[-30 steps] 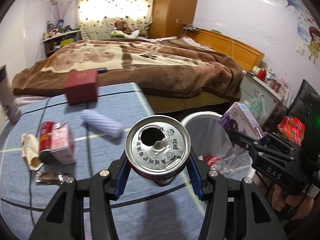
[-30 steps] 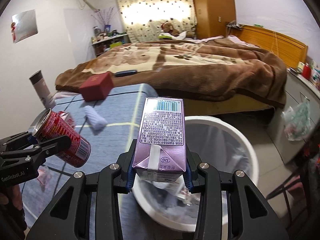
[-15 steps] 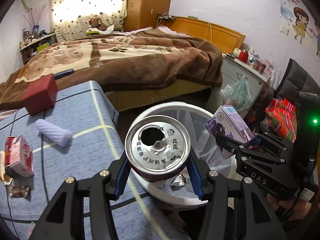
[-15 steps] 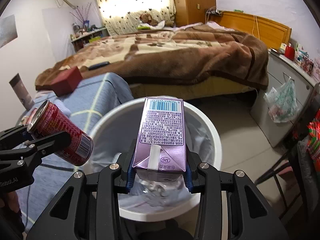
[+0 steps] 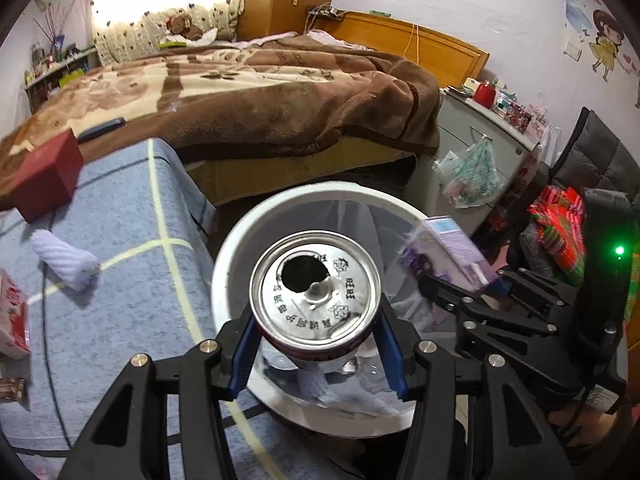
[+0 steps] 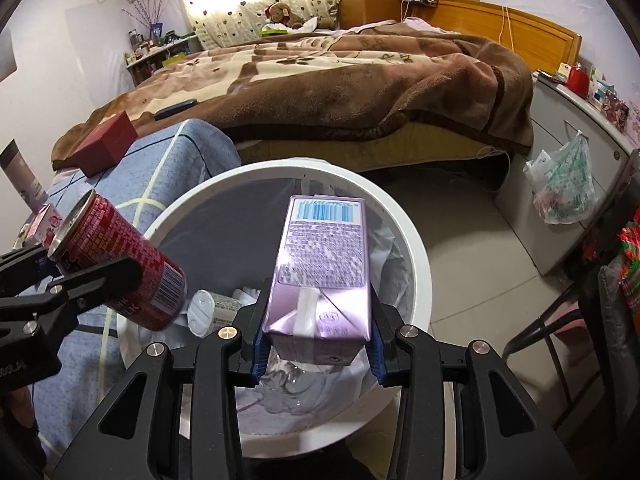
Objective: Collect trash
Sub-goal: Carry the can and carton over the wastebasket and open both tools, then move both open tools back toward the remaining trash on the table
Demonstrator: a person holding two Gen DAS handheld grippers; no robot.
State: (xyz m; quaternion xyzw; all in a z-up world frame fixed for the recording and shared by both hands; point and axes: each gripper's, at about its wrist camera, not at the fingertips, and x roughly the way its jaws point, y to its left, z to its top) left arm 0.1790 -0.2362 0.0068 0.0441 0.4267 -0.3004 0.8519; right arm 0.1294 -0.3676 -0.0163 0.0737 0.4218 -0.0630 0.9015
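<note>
One red can (image 5: 316, 300) and one purple carton (image 6: 322, 276), each clamped in a hand-held gripper, hang over one white bin's rim (image 6: 416, 256).

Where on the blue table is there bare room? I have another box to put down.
Bare cloth lies between the red box and the white roll, and from the roll to the table edge by the bin. The left edge is crowded with a carton and a wrapper.
</note>
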